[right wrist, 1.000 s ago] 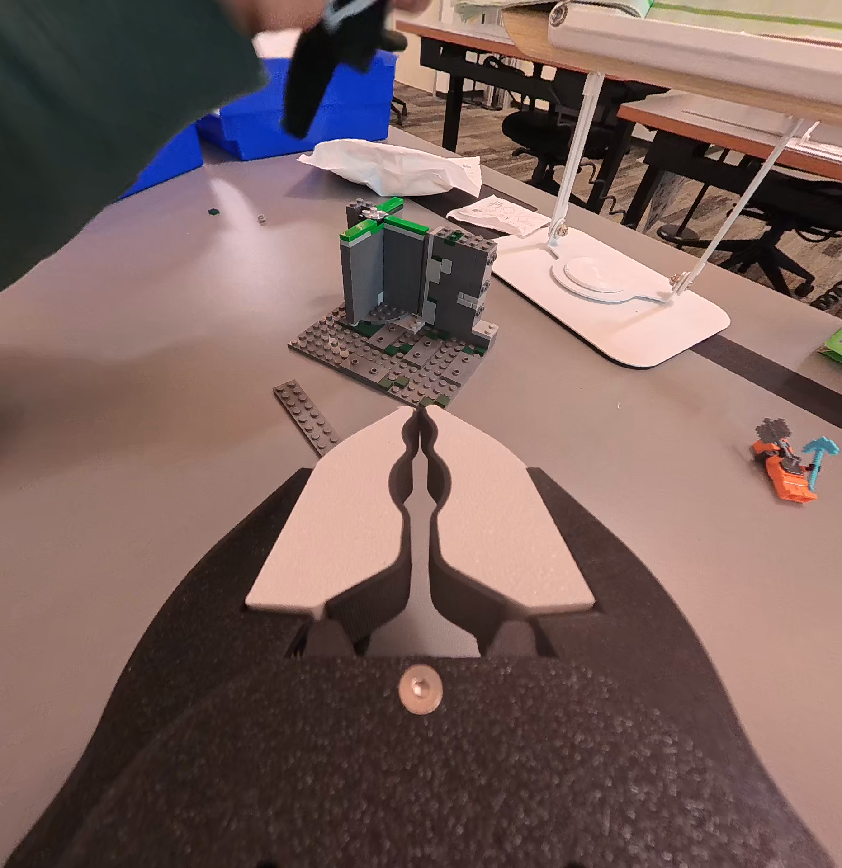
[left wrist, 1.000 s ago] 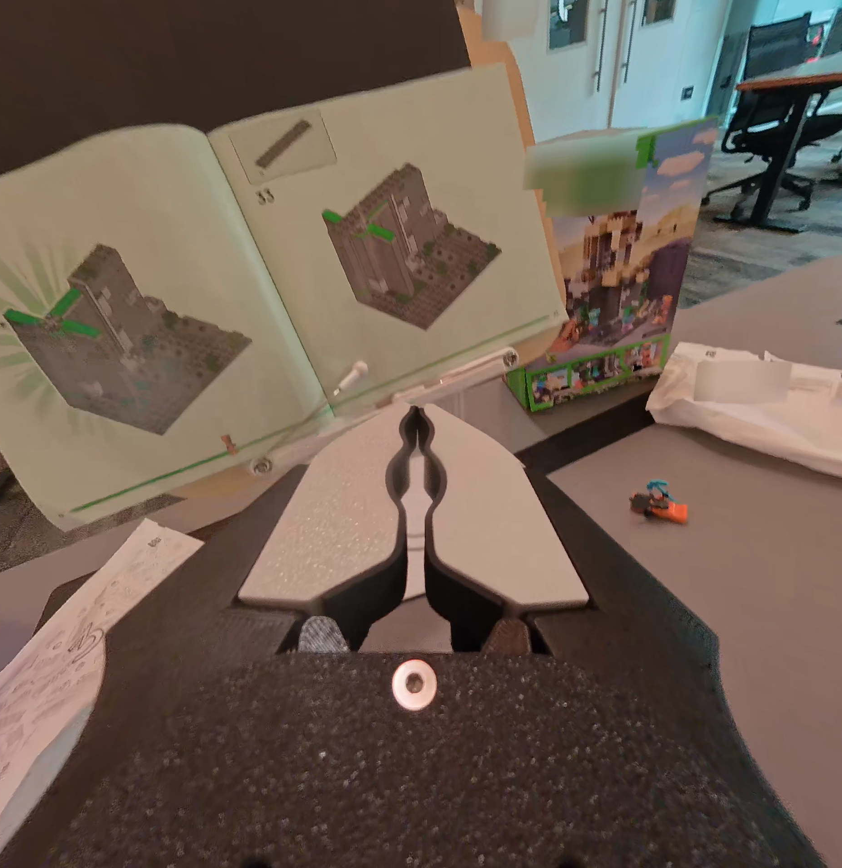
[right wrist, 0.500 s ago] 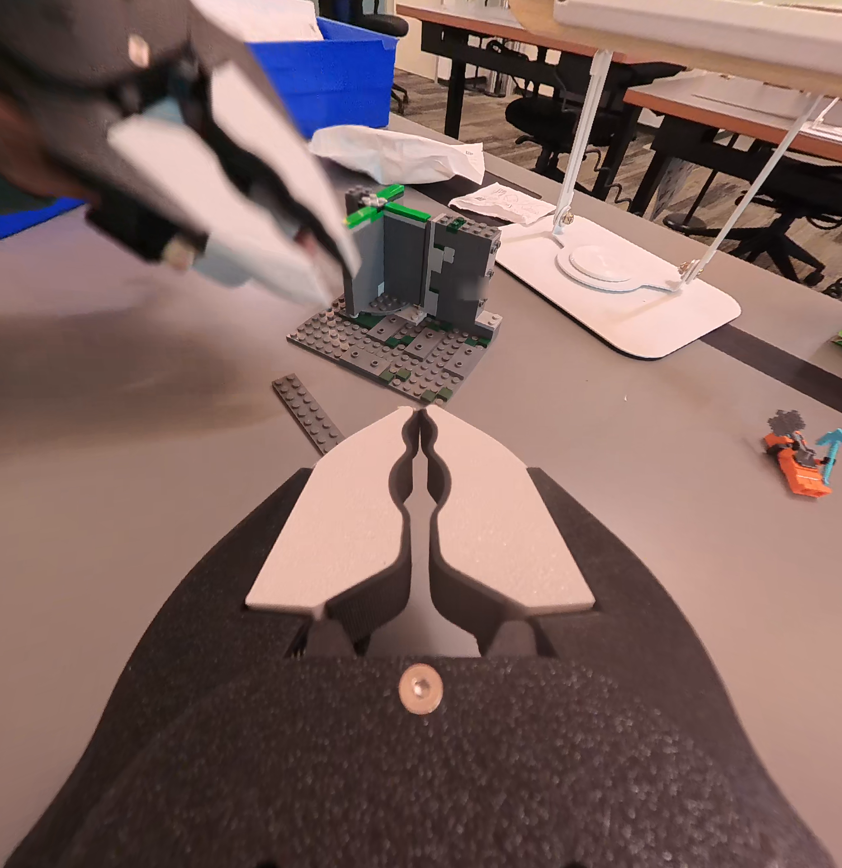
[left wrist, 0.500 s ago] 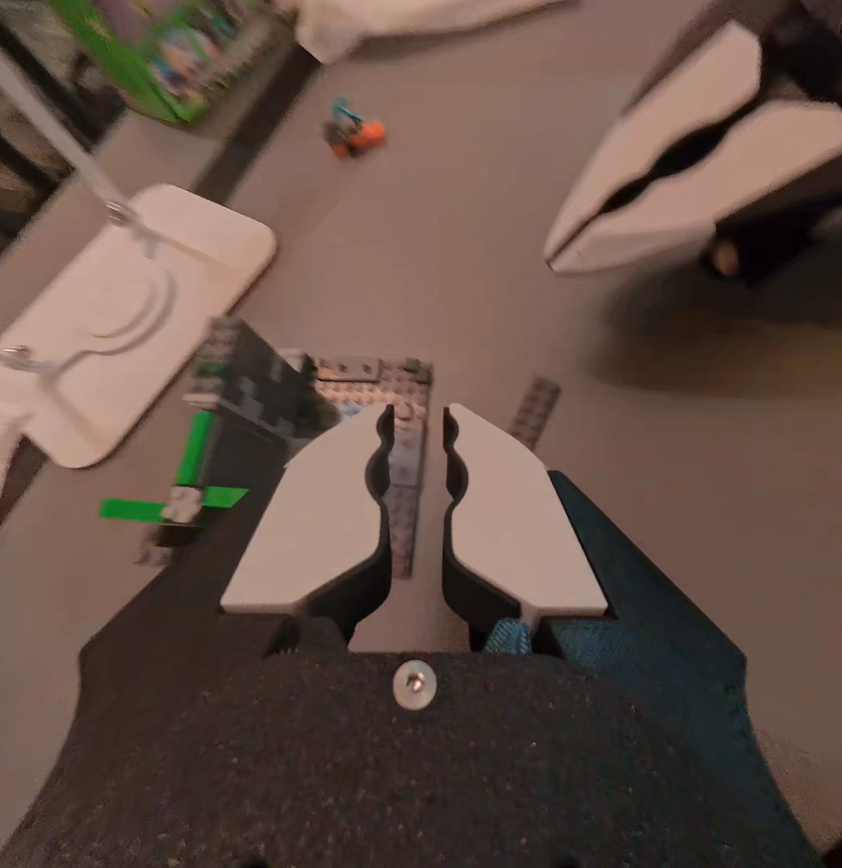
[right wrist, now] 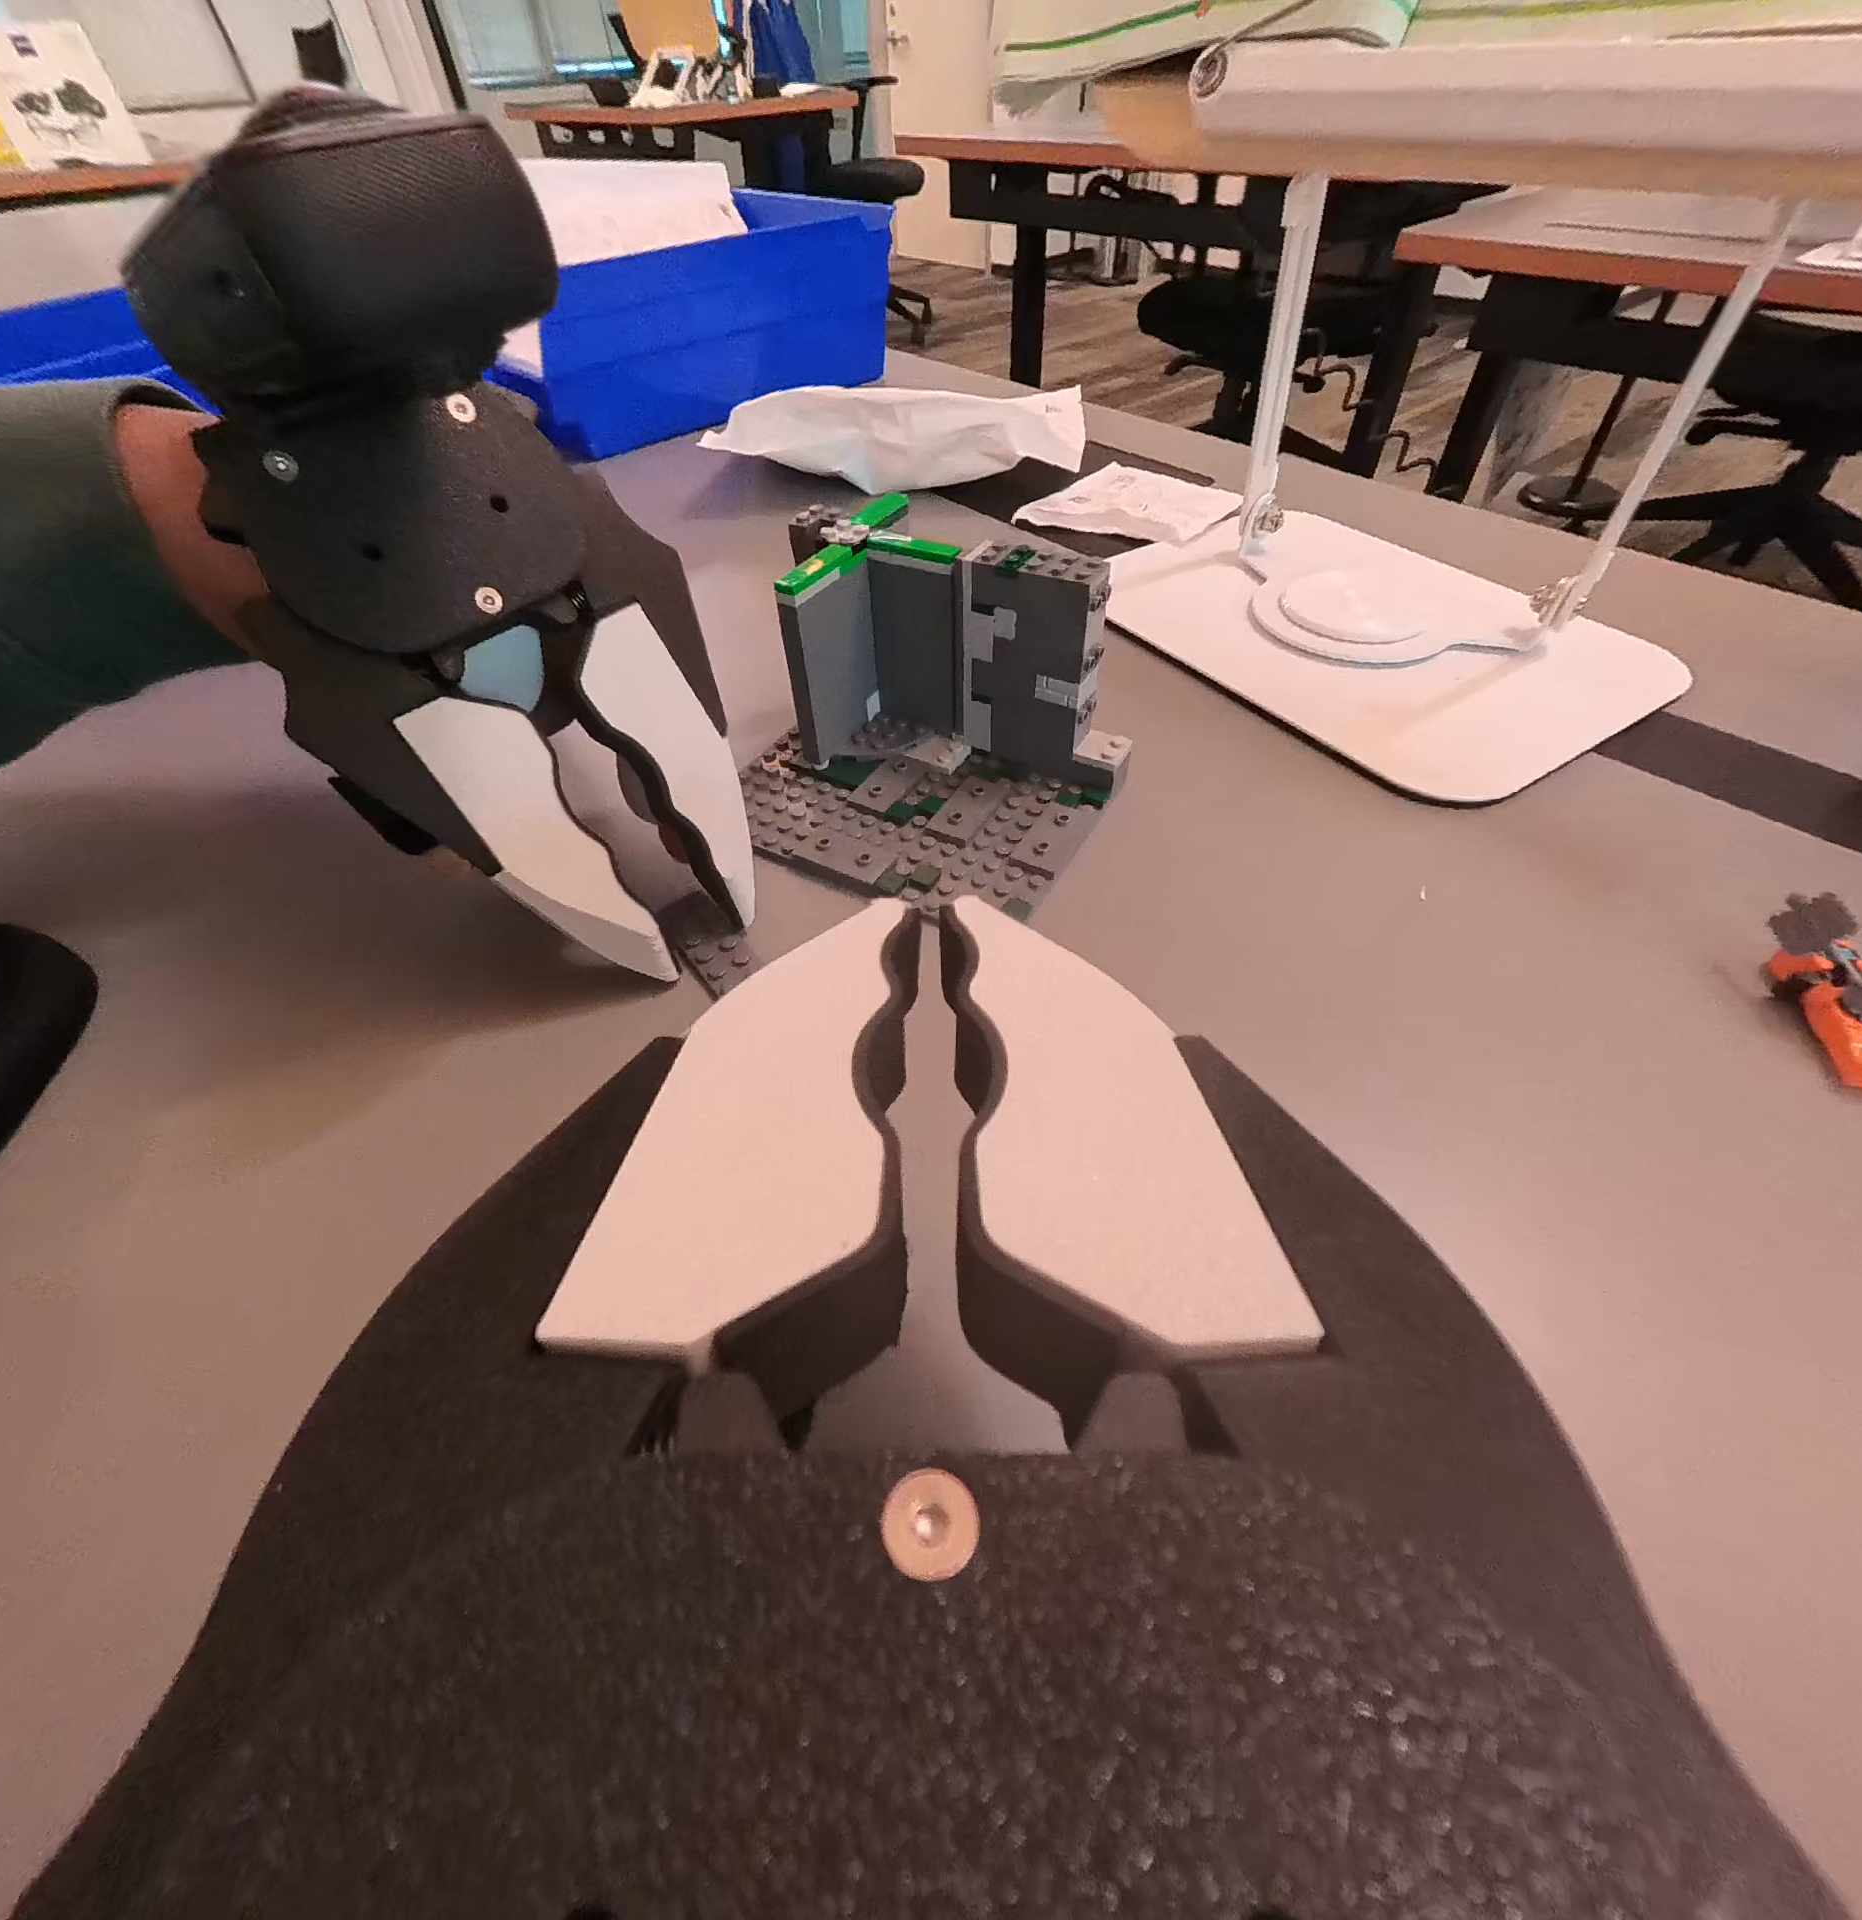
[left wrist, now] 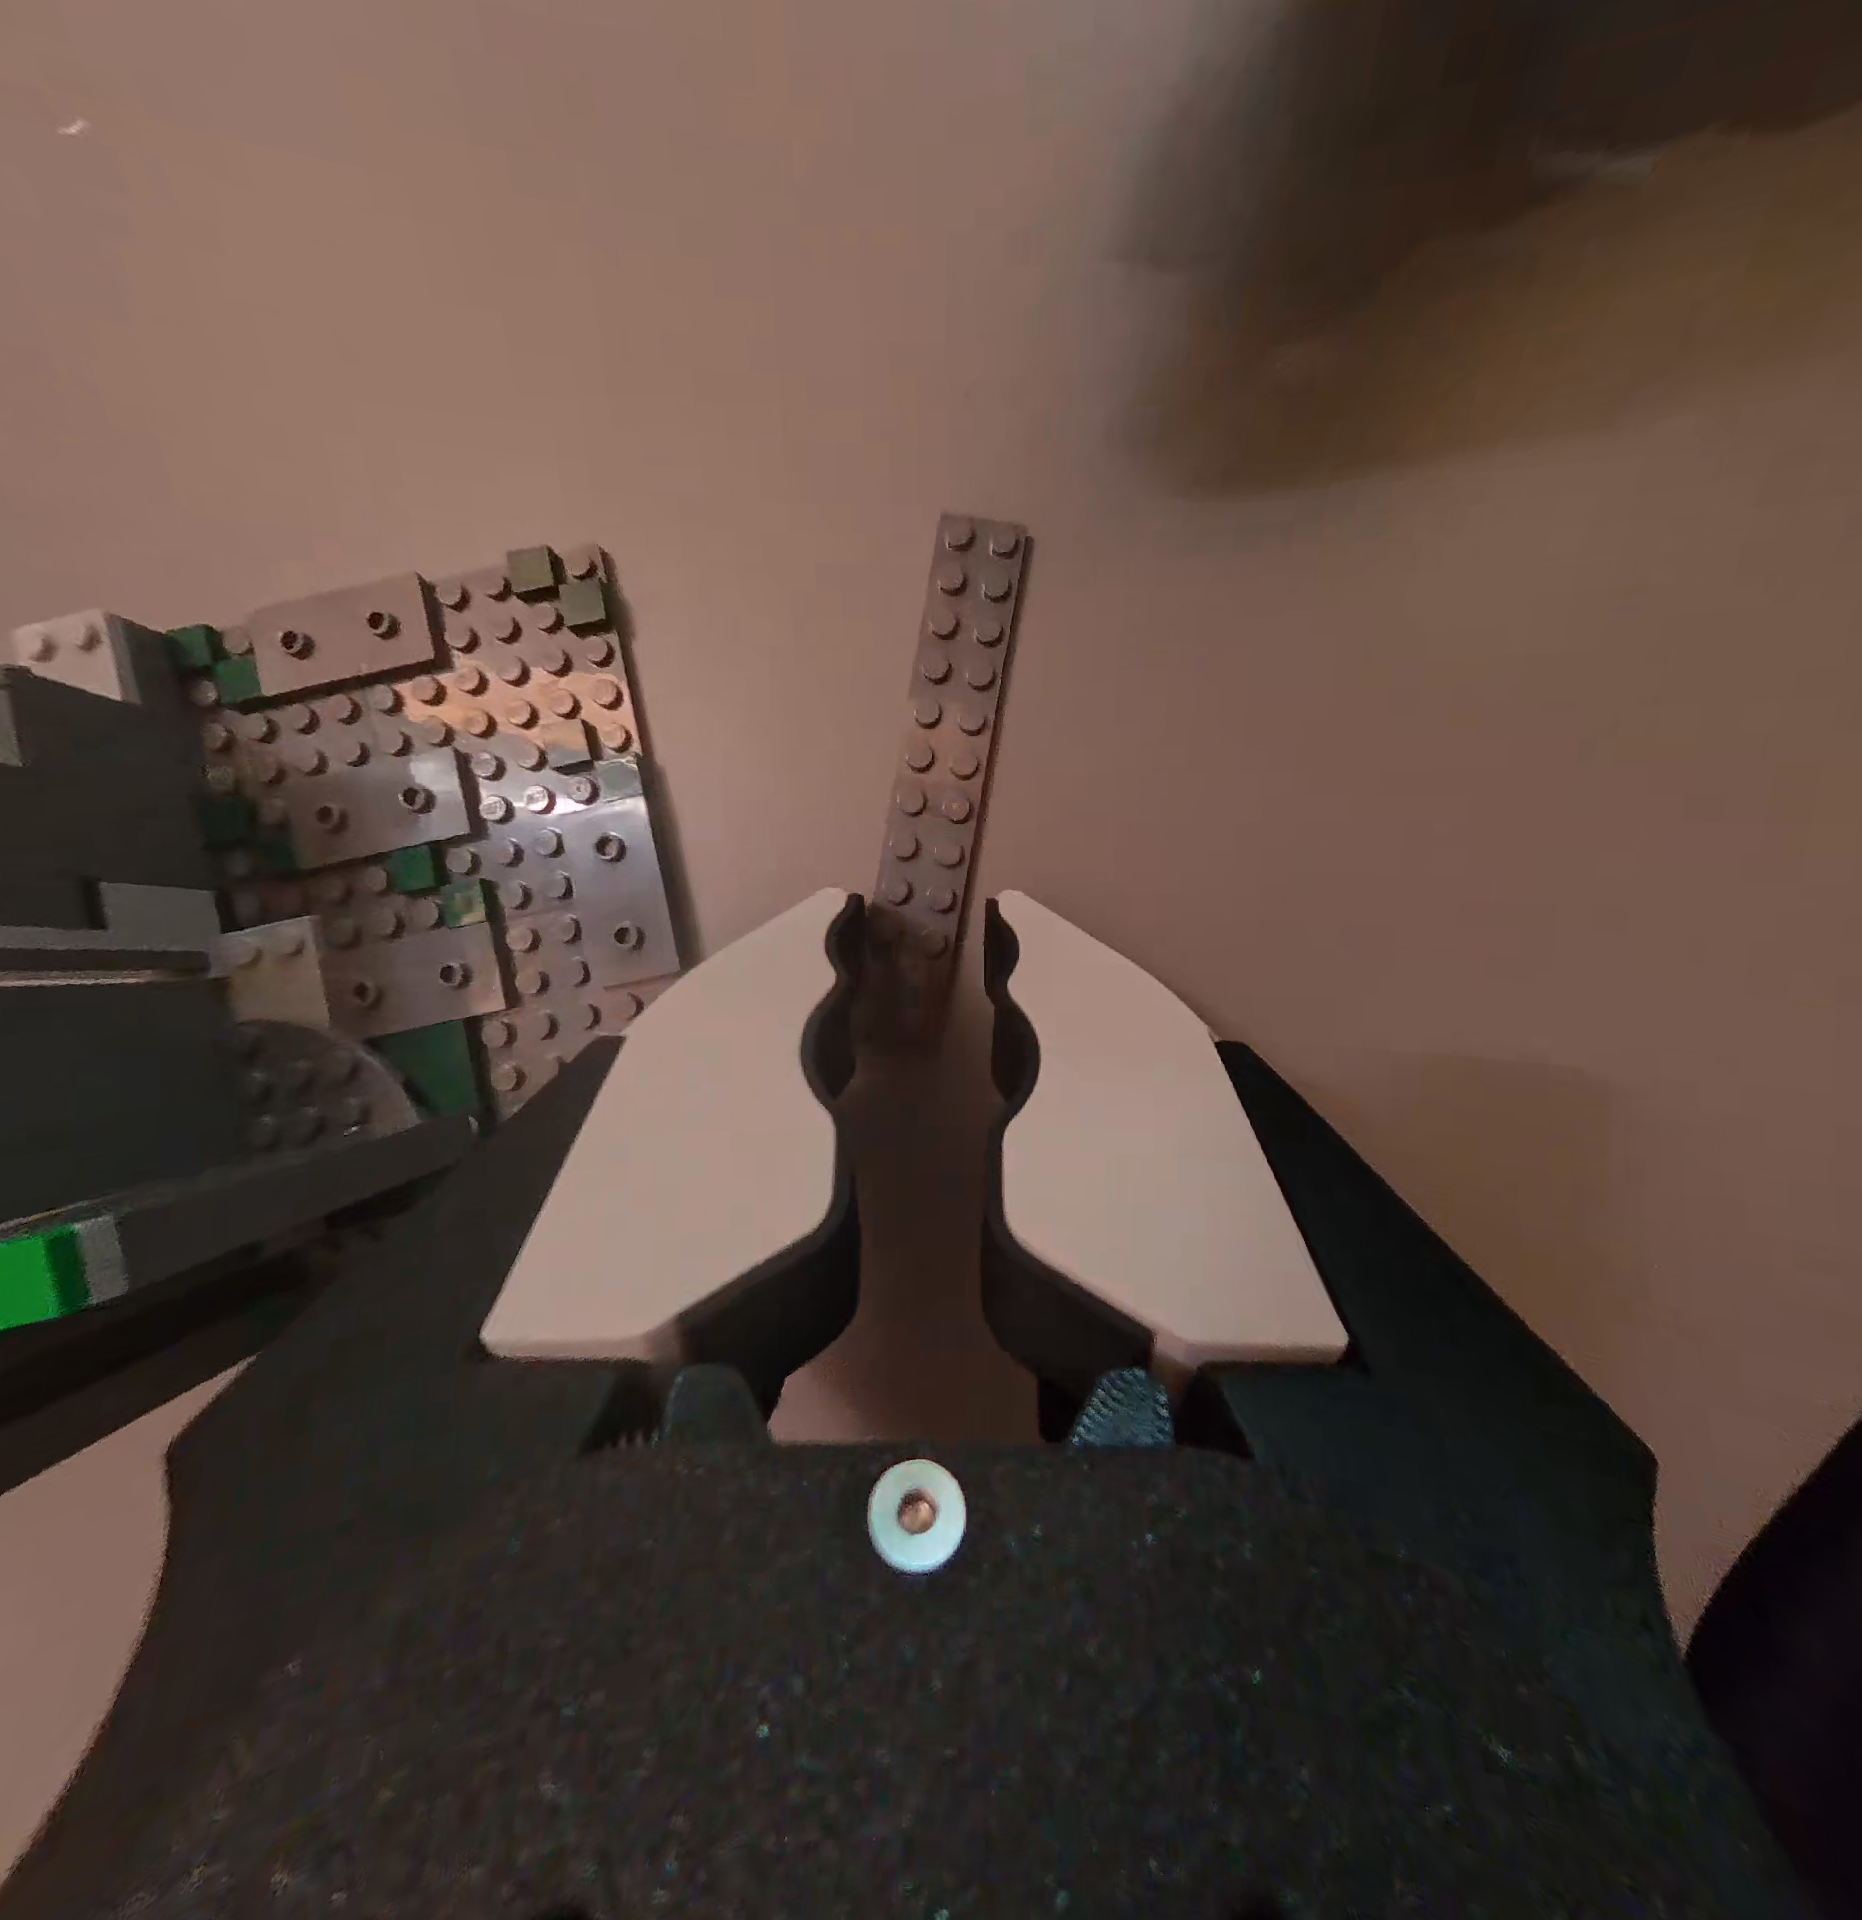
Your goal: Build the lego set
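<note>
Left gripper (left wrist: 916,920) swung down off the manual: fingers part-open, straddling the near end of the long dark-grey plate (left wrist: 953,717) on the table, at 3 o'clock of the build (left wrist: 511,810), nothing held. Right gripper (right wrist: 929,914) idle, nearly closed, empty. Pick imminent.

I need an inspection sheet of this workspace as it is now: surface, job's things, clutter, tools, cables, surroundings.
Surface: grey table, mostly bare.
Job's things: partly built model on its baseplate; long grey plate flat beside it.
Clutter: white bag, leaflet, orange figure, white stand.
Tools: left tool open, straddling the plate's near end; right tool shut, empty.
Cables: nothing seen.
Surroundings: blue bins, desks, office chairs.
</note>
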